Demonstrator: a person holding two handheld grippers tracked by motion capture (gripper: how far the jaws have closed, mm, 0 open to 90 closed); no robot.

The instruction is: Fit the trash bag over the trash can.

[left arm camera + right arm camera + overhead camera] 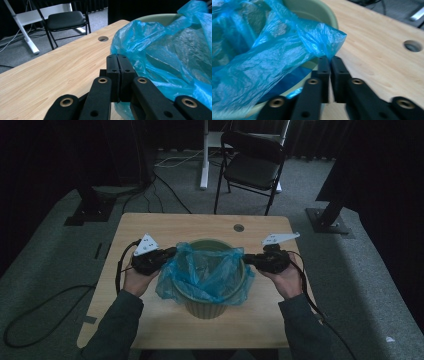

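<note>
The high view is dim and underexposed; the surroundings sink into near black, and the counter (150,227) looks muted. Both gripper views are brighter, under soft, even light without hard shadows. The bag (274,60) shows faint sheen. In the right gripper view the near links are blurred.

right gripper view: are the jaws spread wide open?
No, the right gripper has its jaws nearly together, pinching the edge of the blue bag beside the rim of the green bin.
</note>
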